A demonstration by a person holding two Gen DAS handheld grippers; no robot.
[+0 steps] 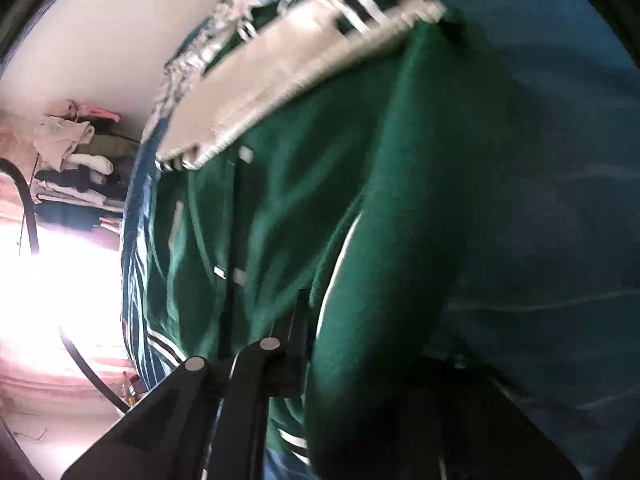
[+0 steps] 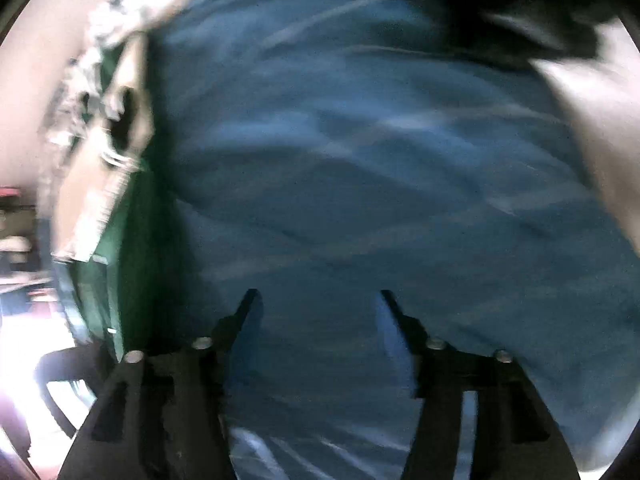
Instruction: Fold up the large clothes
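Note:
A green varsity jacket [image 1: 280, 208] with a cream sleeve [image 1: 288, 76] and striped cuffs lies on a blue sheet [image 1: 540, 160]. A thick fold of its green fabric rises beside my left gripper [image 1: 316, 312] and hides the right finger. The jaws look shut on that fold. In the right wrist view the same jacket [image 2: 132, 240] shows only at the left edge, blurred. My right gripper [image 2: 318, 300] hangs over the bare blue sheet [image 2: 360, 140], open, with nothing between its fingers.
A pile of folded and loose clothes [image 1: 72, 148] sits at the far left past the bed's edge. Strong glare covers the floor [image 1: 60, 264], crossed by a black cable [image 1: 28, 200]. A dark blurred shape [image 2: 520, 8] lies at the sheet's upper right.

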